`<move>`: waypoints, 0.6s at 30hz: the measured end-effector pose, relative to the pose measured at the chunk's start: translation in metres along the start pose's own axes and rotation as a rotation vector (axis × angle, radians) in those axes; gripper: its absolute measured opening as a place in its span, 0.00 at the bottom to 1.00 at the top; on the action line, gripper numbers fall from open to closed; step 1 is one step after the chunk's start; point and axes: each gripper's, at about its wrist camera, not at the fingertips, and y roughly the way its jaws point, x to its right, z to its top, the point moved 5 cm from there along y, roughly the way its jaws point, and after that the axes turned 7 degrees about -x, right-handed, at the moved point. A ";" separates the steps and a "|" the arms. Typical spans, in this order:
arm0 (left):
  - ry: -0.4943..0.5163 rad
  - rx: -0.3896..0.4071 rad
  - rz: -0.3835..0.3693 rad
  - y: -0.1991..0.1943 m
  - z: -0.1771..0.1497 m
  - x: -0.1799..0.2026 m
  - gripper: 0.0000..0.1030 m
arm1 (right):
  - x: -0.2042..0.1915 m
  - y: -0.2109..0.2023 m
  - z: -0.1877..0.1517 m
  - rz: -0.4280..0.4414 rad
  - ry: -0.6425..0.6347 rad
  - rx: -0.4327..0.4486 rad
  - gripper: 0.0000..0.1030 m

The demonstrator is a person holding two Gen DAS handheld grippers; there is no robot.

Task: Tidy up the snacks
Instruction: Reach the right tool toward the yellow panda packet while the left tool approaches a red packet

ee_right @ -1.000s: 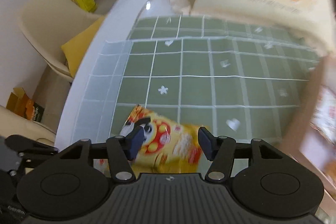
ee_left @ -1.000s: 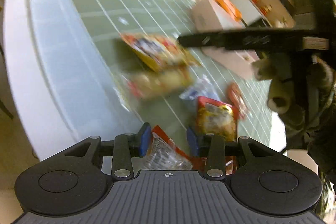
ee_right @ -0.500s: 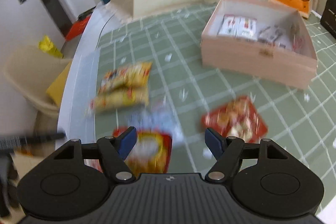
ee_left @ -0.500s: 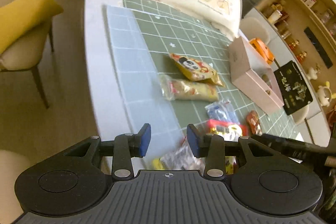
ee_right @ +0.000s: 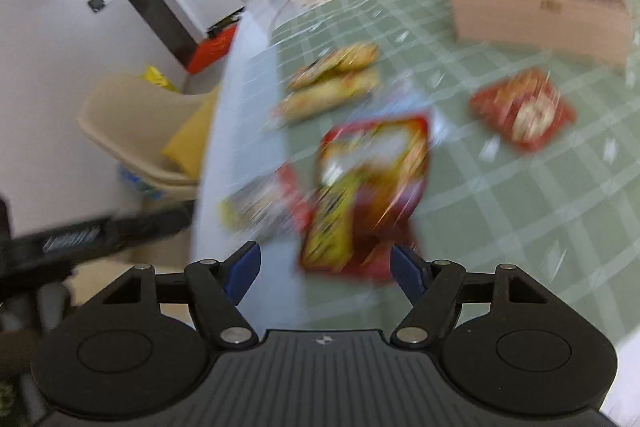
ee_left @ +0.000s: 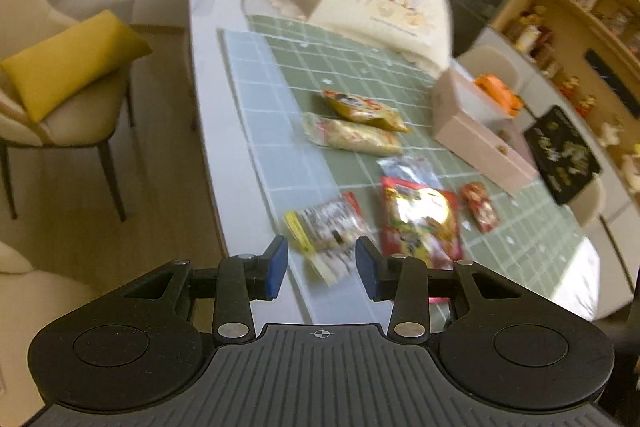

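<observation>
- Left wrist view: left gripper [ee_left: 321,262] hung above near edge of table [ee_left: 208,75], jaws set fairly narrow with nothing pinched between blue pads [ee_left: 277,263].
- Seen just past those pads: clear packet [ee_left: 326,227] with a yellow end, lying flat at near edge of green checked mat [ee_left: 360,67].
- Beside it to the right: big red bag [ee_left: 418,223], flat on mat; small red packet [ee_left: 480,207] further right, apart from it.
- Farther up the mat: two long yellow packets [ee_left: 356,123] side by side, touching; a blue-and-silver packet [ee_left: 408,167] between them and big red bag.
- At right side of mat: open pink box [ee_left: 476,131], with an orange box [ee_left: 498,93] behind it and a cream food cover [ee_left: 384,7] at far end.
- Off the table at left: chair with yellow cushion [ee_left: 68,63].
- Right wrist view, badly blurred: right gripper [ee_right: 326,269] held over the near table edge, jaws spread wider than left pair and empty.
- Big red bag [ee_right: 372,187] lay ahead between the fingers, untouched; clear packet [ee_right: 260,207] to its left.
- Small red packet [ee_right: 524,115] sat right of centre, well apart from pink box [ee_right: 536,15], which held white packets inside.
- At lower left: dark body of left gripper [ee_right: 80,239], blurred, jaws not readable there.
</observation>
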 end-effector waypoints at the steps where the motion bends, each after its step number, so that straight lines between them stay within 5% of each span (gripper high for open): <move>1: 0.001 -0.009 -0.002 -0.003 -0.004 -0.001 0.41 | -0.007 -0.004 -0.015 -0.011 -0.012 -0.002 0.70; 6: 0.017 -0.005 -0.084 -0.021 -0.023 0.010 0.41 | -0.002 -0.040 -0.078 -0.231 -0.101 -0.053 0.69; 9: 0.041 -0.040 -0.173 -0.013 -0.030 0.032 0.41 | 0.030 -0.083 -0.082 -0.480 -0.139 -0.014 0.69; 11: 0.091 -0.036 -0.177 -0.005 -0.030 0.050 0.41 | 0.048 -0.116 -0.071 -0.549 -0.117 0.029 0.69; 14: 0.165 -0.021 -0.155 0.012 -0.017 0.072 0.41 | 0.066 -0.153 -0.042 -0.555 -0.072 0.107 0.74; 18: 0.231 -0.076 -0.087 0.040 0.001 0.088 0.41 | 0.080 -0.150 0.006 -0.474 -0.130 0.139 0.79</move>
